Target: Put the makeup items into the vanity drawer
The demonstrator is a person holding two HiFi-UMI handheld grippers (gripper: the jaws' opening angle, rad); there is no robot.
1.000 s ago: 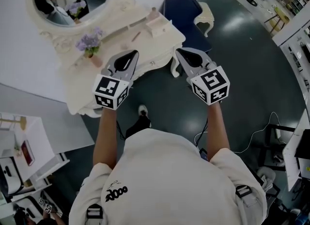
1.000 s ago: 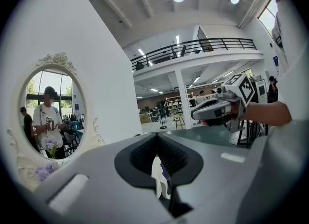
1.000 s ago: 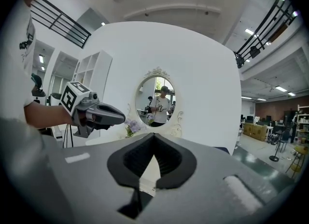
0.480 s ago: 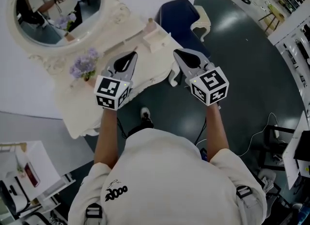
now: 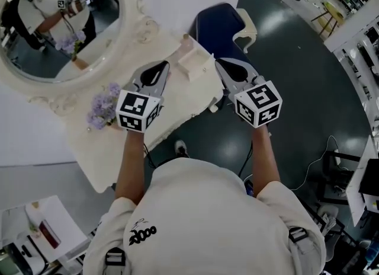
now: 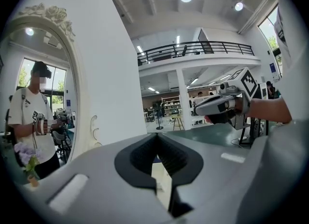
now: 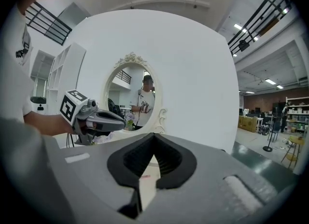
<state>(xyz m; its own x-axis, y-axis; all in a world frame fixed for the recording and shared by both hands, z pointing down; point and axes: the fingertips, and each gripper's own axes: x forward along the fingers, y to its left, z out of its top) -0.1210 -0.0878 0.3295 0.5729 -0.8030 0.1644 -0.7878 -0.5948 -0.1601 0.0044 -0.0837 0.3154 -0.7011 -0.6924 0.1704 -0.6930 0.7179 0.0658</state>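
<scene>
1. Both claws, left gripper and right gripper, are pressed together, empty, over the vanity.
2. Cream box on its top: contents unclear.
3. Thin pink stick lies flat there, long axis crosswise in the right gripper view.

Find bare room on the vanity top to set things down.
Free: the vanity end beside the flowers, toward the near edge; also the strip between the left gripper and the box. Crowded: the far end around the box, by the mirror.
</scene>
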